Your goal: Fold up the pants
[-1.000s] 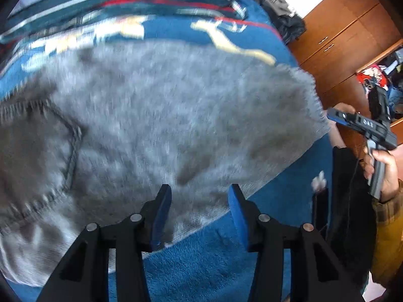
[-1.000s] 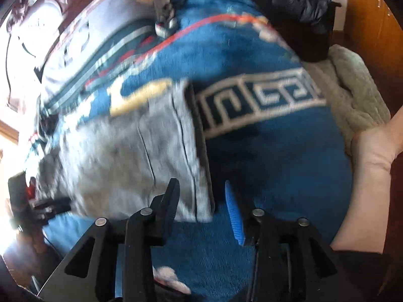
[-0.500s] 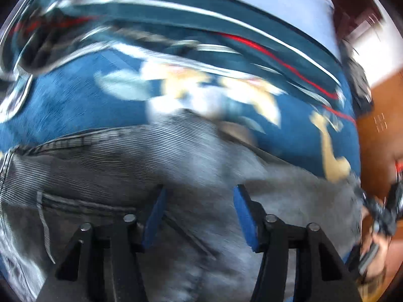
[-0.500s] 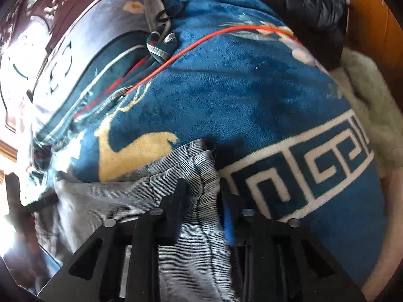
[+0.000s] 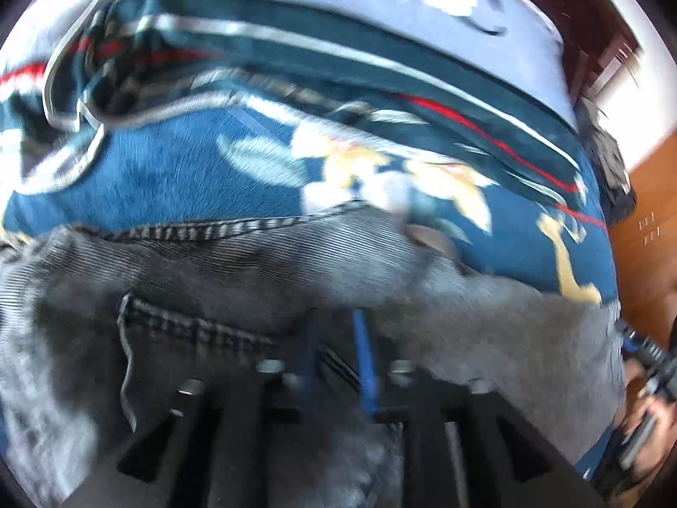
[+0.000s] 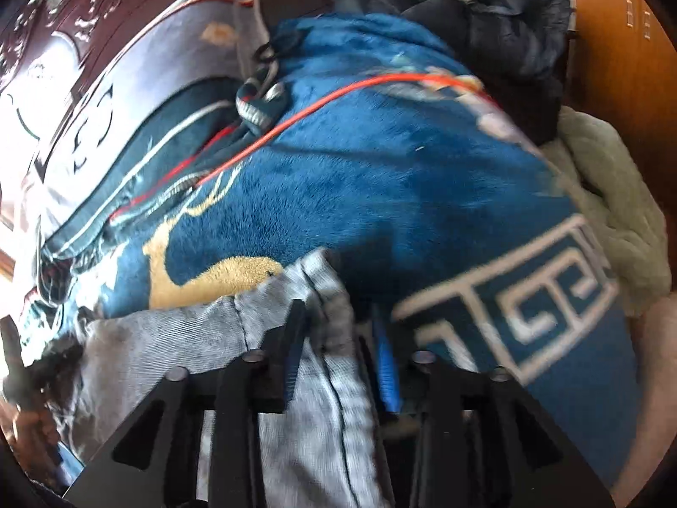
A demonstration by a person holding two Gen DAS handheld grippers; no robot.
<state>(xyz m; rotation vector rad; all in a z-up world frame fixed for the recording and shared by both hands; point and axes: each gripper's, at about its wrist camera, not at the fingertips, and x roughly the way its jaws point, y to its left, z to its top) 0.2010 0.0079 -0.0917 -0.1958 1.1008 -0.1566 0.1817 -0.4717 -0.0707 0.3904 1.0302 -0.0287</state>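
Your grey pants (image 5: pixel 262 279) lie spread on the blue patterned blanket (image 6: pixel 381 161) that covers the bed, with the waistband seam running across the left wrist view and a stitched pocket edge just below it. The picture there is smeared by motion, so fine detail is lost.

Your left gripper (image 5: pixel 336 360) points steeply down onto the upper part of the pants, near the pocket stitching. Its jaws stand narrow and are closing, with dark denim between the blue pads; whether the pads already press on the cloth you cannot tell from this blur.

Your right gripper (image 6: pixel 338 351) sits at the far end of the garment, over a hemmed edge that rises in a fold at the border of the blanket's white key pattern (image 6: pixel 529 317). A ridge of the grey fabric runs up between its jaws, which are opening at this moment. The left pad lies against the cloth, while a dark gap shows between the fabric and the right pad, so the cloth sits between the jaws without being pinched.

Beyond the blanket lie a dark jacket (image 6: pixel 499 29) and a pale green throw (image 6: pixel 613 194), with a carved wooden headboard (image 6: pixel 72 34) at the left. At the right edge of the left wrist view your other hand (image 5: pixel 651 415) shows with its tool.
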